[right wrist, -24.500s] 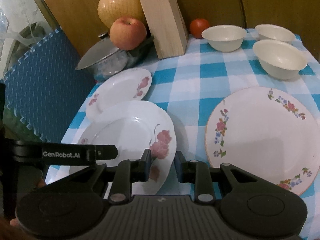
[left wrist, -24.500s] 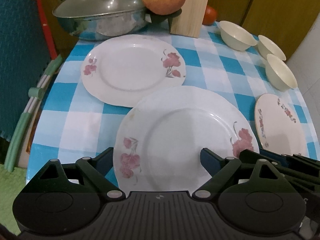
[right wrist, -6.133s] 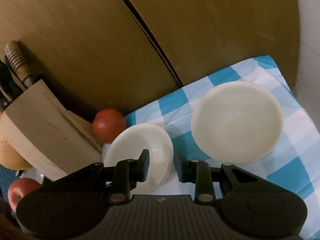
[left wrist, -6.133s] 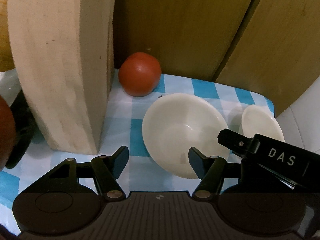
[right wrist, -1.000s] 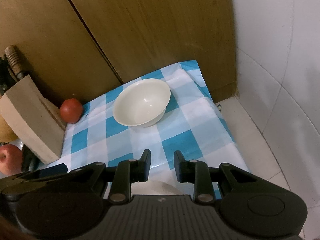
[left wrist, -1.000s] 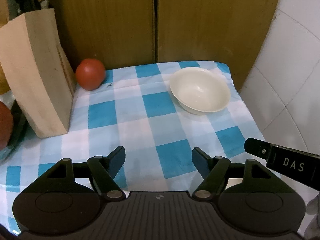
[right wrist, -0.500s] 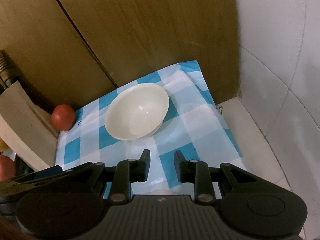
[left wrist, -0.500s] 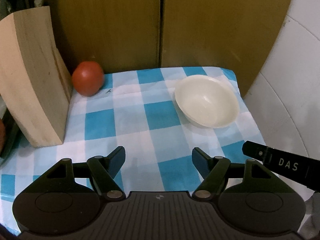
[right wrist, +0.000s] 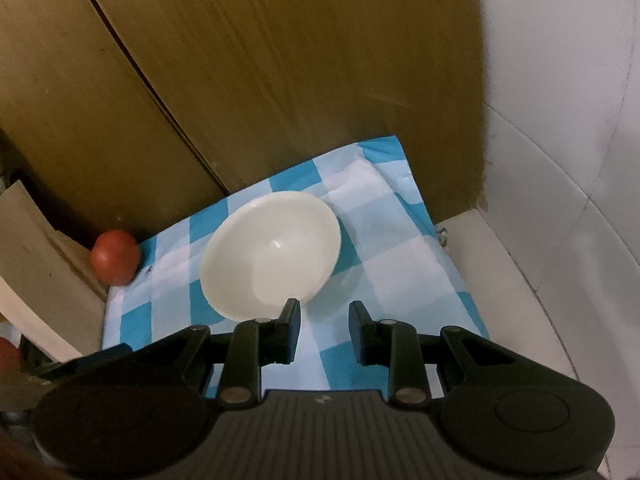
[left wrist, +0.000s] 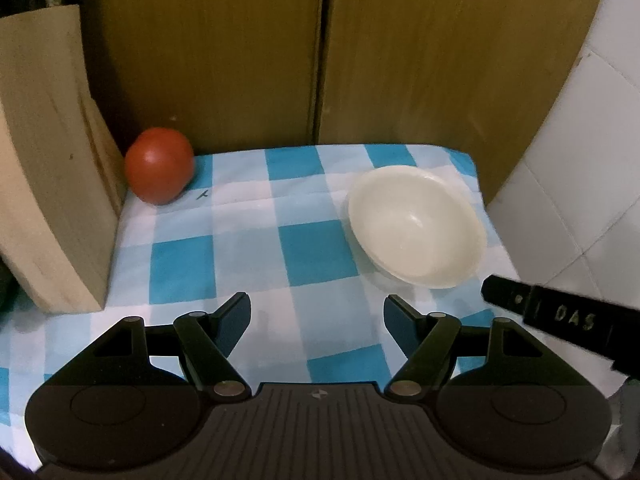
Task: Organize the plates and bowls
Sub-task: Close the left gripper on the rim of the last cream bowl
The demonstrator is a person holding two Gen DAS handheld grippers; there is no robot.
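Now only one cream bowl [right wrist: 270, 254] is seen on the far corner of the table [left wrist: 248, 256], on the blue and white checked cloth [left wrist: 312, 252], near the wooden doors [left wrist: 400, 60]. A moment ago it looked smaller and farther off; now it is seen bigger and closer in both views, so both claws have been brought nearer to it. Much earlier, three bowls were spread out here; the other two are no longer seen apart, so they may be stacked, though that cannot be told from above. The right claw [right wrist: 324, 328] is held just in front of the bowl's near rim, with a small gap between its fingers and nothing pinched. The left claw [left wrist: 317, 322] is spread wide and empty, to the left of the bowl. A red tomato [left wrist: 159, 165] is seen beside the wooden knife block [left wrist: 44, 160], well apart from the bowl. The bowl is probably the next thing to be picked up.
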